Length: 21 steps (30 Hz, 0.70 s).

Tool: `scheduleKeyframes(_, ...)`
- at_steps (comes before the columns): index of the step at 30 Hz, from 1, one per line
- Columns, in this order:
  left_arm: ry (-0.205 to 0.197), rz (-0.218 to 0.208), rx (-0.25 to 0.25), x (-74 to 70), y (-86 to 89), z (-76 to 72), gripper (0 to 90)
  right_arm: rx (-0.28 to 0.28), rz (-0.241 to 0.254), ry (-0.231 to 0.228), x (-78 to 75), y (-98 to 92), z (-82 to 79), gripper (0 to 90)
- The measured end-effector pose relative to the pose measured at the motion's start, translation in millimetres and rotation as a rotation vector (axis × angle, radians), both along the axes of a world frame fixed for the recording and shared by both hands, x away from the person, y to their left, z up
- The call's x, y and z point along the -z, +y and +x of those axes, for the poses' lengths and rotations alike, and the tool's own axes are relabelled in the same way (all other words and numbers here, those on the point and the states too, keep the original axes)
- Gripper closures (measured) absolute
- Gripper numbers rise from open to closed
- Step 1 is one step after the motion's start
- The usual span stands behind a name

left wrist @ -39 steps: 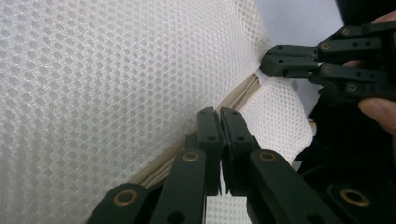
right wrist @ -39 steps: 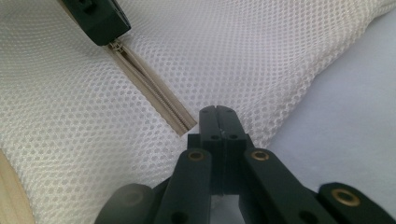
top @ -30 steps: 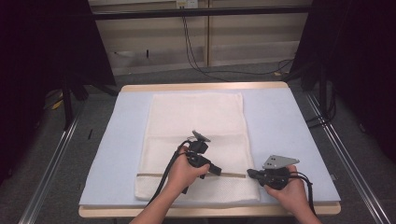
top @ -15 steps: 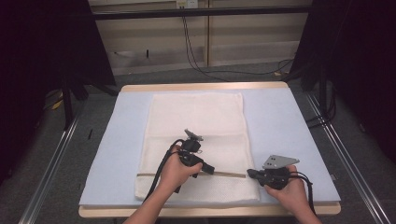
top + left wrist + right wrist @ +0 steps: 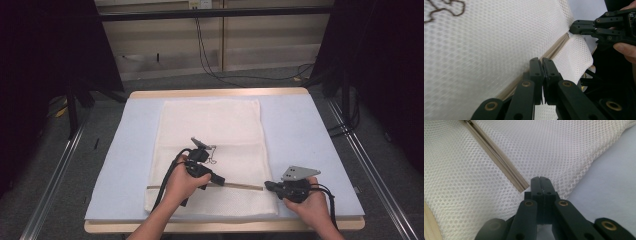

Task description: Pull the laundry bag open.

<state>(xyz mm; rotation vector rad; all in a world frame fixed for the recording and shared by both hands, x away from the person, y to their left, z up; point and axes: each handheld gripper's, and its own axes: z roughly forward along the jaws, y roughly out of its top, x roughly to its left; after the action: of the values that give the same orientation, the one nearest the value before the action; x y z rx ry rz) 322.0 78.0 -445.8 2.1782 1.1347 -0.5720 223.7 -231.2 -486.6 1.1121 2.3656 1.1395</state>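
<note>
**Both grippers pinch a mesh bag along its zipper at the near edge of the table**

Nearest, the person's two forearms come in from the bottom of the high view, each hand holding a black two-jaw gripper. The right gripper [image 5: 268,186] lies low at the near right, its jaws together and clamped on the right end of the beige zipper [image 5: 240,185], where the white mesh laundry bag [image 5: 212,130] meets the table cover. In the right gripper view the zipper tape ends just at the joined jaw tips, mesh bunched on both sides of them.

A little to the left, the left gripper [image 5: 220,180] points right along the same zipper line. Its jaws are closed too; in the left gripper view they pinch at the zipper's tape, though whether they hold the slider or just the fabric I cannot tell. The two grippers are apart, the zipper stretched straight between them.

The bag lies flat and lengthwise down the middle of the table, its zipper running across the near end, a small dark squiggle mark [image 5: 212,160] just beyond the left hand.

Under it is a pale blue padded cover [image 5: 310,135] on a wooden table [image 5: 215,93]. Beyond are grey floor, black cables [image 5: 210,60], beige wall panels and dark curtains on both sides.
</note>
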Motion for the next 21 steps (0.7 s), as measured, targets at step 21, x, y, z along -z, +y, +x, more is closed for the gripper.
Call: scheduleKeyframes(21, 0.01, -0.016, -0.133, -3.8, 73.7, -3.0, 87.6, 0.001, -0.002, 0.003, -0.4, 0.4, 0.4, 90.0)
